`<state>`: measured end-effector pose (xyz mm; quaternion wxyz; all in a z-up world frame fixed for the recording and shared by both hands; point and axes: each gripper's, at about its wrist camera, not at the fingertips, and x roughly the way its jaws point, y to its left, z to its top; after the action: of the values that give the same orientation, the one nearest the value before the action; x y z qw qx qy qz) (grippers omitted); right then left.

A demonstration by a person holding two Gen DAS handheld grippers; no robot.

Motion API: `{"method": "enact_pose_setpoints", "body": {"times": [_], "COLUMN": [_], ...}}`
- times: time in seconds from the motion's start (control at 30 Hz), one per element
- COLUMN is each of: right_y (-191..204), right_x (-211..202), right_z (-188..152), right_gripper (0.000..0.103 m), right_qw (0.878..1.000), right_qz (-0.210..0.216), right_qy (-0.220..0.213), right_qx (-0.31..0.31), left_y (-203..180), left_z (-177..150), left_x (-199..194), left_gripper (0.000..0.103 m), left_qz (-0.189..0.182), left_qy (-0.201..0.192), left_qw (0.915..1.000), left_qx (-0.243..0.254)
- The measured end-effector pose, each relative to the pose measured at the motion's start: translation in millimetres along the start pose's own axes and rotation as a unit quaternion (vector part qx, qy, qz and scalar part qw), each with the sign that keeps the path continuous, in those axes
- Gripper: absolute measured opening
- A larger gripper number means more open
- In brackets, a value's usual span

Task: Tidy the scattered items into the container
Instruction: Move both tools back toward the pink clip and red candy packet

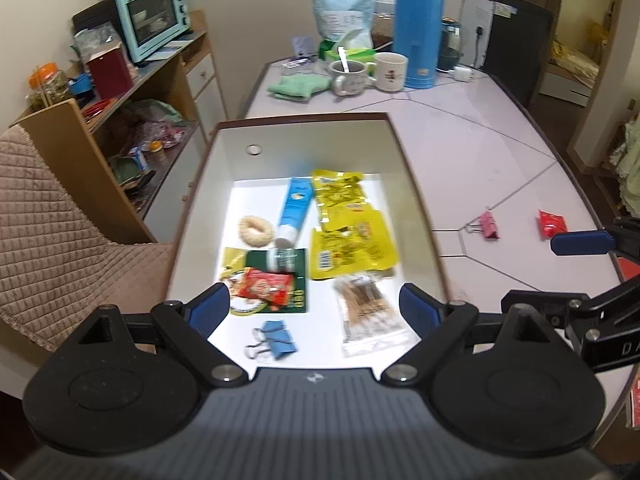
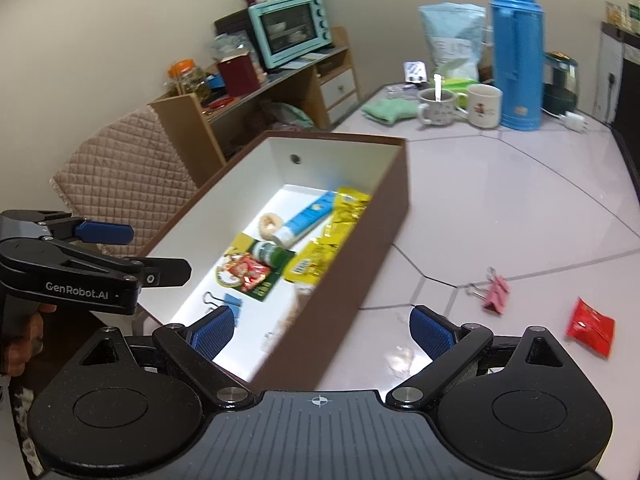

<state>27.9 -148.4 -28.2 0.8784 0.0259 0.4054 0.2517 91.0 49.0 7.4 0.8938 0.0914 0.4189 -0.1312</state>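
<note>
Box [image 2: 352, 248] is mostly loaded; pink binder clip [image 2: 495, 291] and red packet [image 2: 590, 326] sit lower right on the desk [image 2: 500, 208]. Left gripper [image 1: 314, 310] and right gripper [image 2: 320, 330] gape, carrying nothing. Next grab's probably the clip.

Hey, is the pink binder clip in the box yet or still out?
Out. The pink binder clip lies on the table, right of the box.

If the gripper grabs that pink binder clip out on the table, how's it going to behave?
The pink binder clip lies on its side with its wire handles splayed, so it probably won't roll. It looks small, stiff and light. On the glossy table it may skid if nudged before the fingers close.
</note>
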Motion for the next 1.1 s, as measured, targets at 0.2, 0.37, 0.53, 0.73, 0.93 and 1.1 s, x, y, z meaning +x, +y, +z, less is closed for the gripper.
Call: {"method": "enact_pose_setpoints", "body": {"times": [0.2, 0.37, 0.53, 0.73, 0.93, 1.1], "right_y": [-48.3, -93.4, -134.1, -174.0, -209.9, -235.2], "right_x": [-30.5, -58.1, -81.7, -101.0, -108.2, -99.3], "right_z": [-19.9, -36.0, -46.0, -55.7, -60.7, -61.0], "right_gripper": [0.097, 0.097, 0.097, 0.097, 0.097, 0.097], "right_qw": [0.999, 0.995, 0.991, 0.988, 0.985, 0.984], "right_qz": [-0.011, -0.035, -0.057, -0.079, -0.091, -0.087], "right_qy": [-0.012, -0.021, -0.027, -0.020, -0.010, 0.008], "right_qx": [0.046, 0.088, 0.117, 0.134, 0.147, 0.153], "left_y": [-40.6, -80.4, -122.5, -170.2, -203.4, -211.7], "left_z": [2.7, 8.1, 15.8, 24.6, 30.9, 41.5], "left_x": [2.4, 7.0, 17.3, 38.1, 67.1, 104.2], "left_gripper": [0.090, 0.090, 0.090, 0.088, 0.085, 0.078], "left_qz": [-0.024, -0.043, -0.061, -0.079, -0.087, -0.077], "left_qy": [-0.004, -0.011, -0.012, -0.010, 0.008, 0.027], "left_qw": [0.9995, 0.9984, 0.9962, 0.9937, 0.9929, 0.9952], "left_qx": [0.018, 0.036, 0.061, 0.080, 0.080, 0.054]}}
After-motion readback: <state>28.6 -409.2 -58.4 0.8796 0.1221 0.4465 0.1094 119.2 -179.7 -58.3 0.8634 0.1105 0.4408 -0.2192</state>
